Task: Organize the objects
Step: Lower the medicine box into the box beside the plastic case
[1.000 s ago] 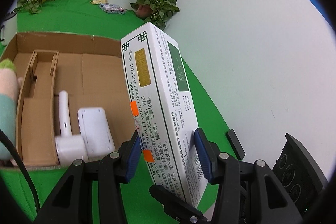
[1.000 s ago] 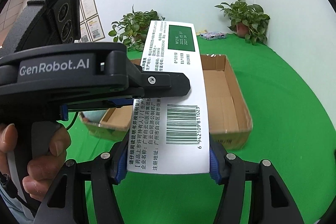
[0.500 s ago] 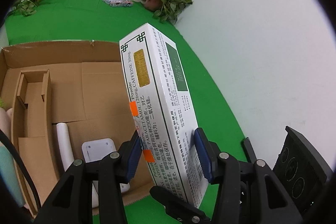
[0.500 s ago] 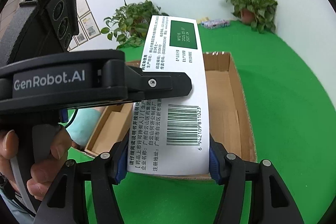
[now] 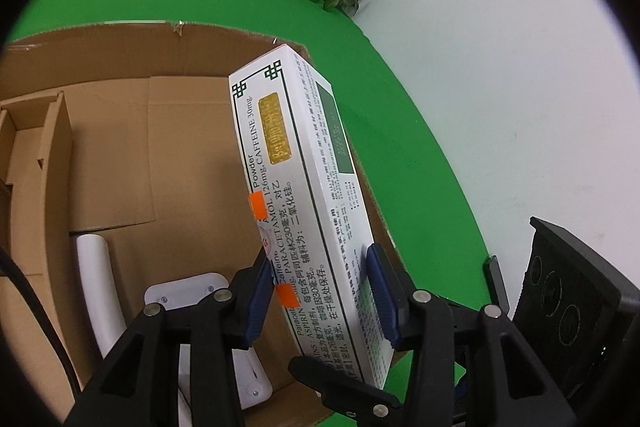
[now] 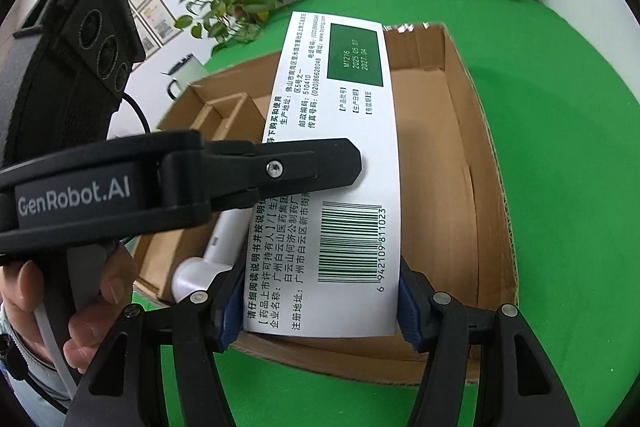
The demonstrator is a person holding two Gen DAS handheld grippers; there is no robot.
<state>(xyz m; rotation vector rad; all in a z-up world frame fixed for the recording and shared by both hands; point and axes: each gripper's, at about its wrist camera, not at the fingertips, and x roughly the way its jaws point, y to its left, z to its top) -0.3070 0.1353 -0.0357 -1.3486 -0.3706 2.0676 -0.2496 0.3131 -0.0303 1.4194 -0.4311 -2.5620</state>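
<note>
Gripping one glossy white medicine carton point(image 5: 304, 195), both tongs point(image 5: 320, 301) point(image 6: 320, 311) clamped, over corrugated cardboard box point(image 6: 492, 195)

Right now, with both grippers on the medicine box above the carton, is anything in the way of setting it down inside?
Mostly no. The medicine box hangs over bare carton floor on the right side. The white devices lie left of it, under the left gripper, so keeping right avoids them.
</note>
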